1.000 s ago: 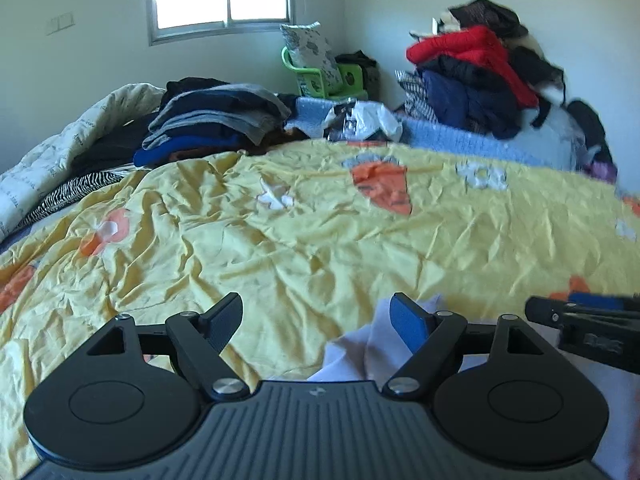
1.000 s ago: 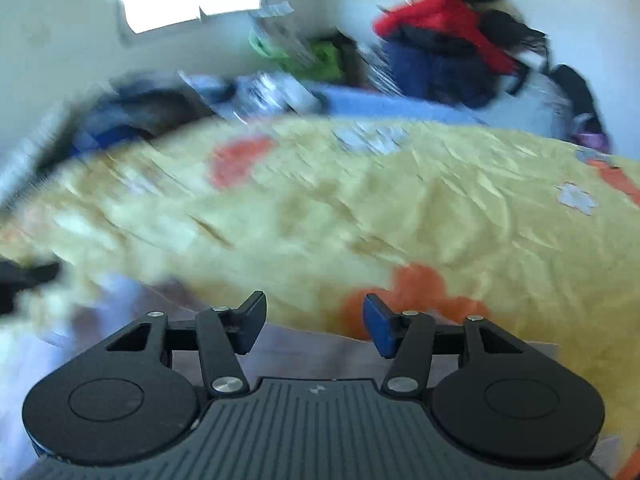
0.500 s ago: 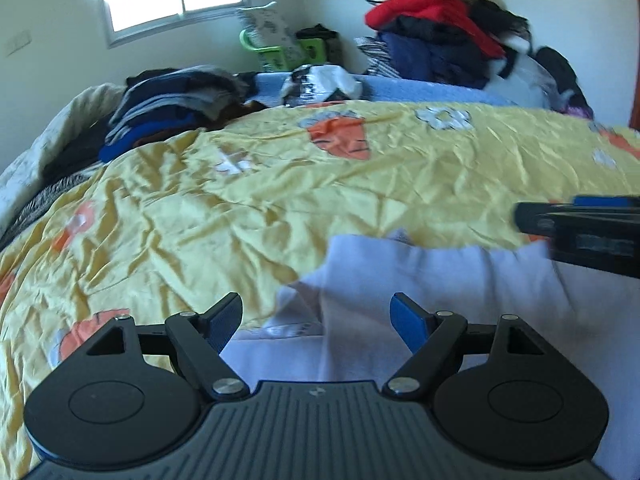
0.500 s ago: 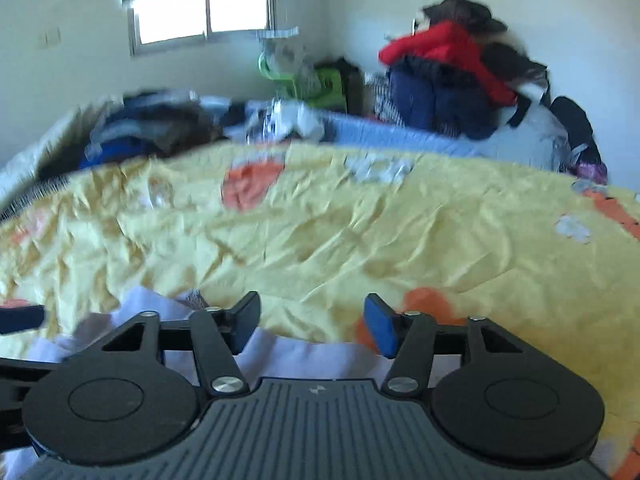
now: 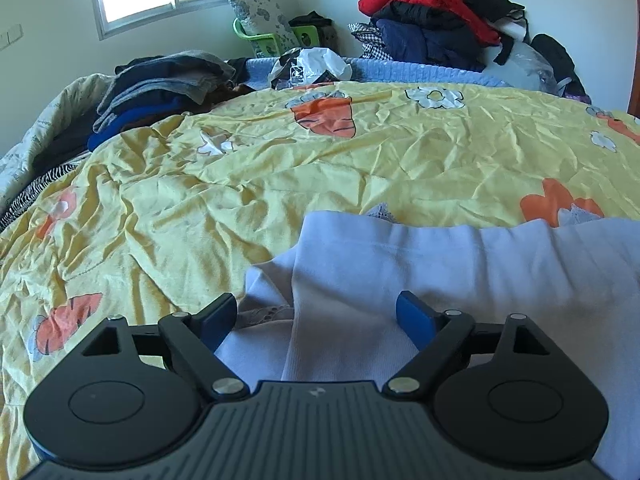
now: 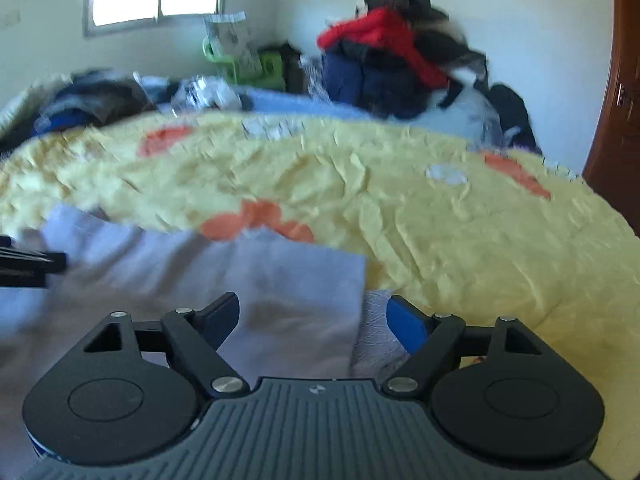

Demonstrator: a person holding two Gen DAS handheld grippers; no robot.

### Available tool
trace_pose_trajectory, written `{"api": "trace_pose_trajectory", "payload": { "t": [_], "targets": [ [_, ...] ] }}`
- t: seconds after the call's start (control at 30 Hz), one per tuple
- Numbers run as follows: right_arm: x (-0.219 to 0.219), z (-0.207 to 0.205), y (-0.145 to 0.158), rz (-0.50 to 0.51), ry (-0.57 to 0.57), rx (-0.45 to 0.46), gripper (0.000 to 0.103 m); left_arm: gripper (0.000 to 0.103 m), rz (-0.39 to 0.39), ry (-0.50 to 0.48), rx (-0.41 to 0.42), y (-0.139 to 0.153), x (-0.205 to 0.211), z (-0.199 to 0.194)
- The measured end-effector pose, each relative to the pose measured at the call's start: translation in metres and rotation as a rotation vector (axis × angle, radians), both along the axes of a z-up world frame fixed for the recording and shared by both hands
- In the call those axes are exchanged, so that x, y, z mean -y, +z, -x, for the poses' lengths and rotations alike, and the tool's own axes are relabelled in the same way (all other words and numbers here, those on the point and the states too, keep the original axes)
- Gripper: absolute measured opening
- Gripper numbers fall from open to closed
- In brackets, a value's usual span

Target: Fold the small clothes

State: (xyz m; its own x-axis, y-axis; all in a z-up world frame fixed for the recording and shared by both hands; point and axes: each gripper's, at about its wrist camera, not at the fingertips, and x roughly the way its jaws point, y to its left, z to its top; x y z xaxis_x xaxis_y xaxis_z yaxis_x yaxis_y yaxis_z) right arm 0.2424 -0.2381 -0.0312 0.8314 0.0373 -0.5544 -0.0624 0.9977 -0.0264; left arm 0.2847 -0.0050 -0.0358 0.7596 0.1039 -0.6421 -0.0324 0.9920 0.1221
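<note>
Two tongs angled down over one garment.
Left tongs (image 5: pixel 316 316) and right tongs (image 6: pixel 312 316), both spreading, pinch nothing; one pale lilac garment (image 5: pixel 420 264) lies beneath on the yellow bedspread (image 5: pixel 240 184).

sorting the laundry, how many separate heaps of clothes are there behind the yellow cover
2. A folded stack of dark clothes sits at the back left, and a taller pile with a red jacket at the back right corner. More may be hidden behind them.
</note>
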Motion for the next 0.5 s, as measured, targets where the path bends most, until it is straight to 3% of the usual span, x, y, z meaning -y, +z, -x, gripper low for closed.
{"api": "trace_pose_trajectory", "payload": {
  "t": [0.1,0.2,0.27,0.37,0.5],
  "targets": [
    [-0.005,0.027,0.002,-0.038,0.078,0.017,0.084,0.088,-0.009,-0.002,0.009,0.001,0.001,0.005],
    [-0.016,0.036,-0.008,0.035,0.111,-0.007,0.085,0.088,-0.017,-0.012,0.012,0.003,0.002,0.012],
    [-0.018,0.032,-0.015,0.097,0.066,-0.033,0.085,0.088,-0.025,-0.022,0.019,0.003,0.003,0.020],
    [-0.009,0.036,-0.010,0.052,-0.011,-0.027,0.085,0.088,-0.043,-0.036,0.030,0.004,0.004,0.031],
    [-0.016,0.064,0.000,0.045,0.023,0.030,0.085,0.090,-0.050,-0.043,0.034,0.002,0.004,0.043]
  ]
}}
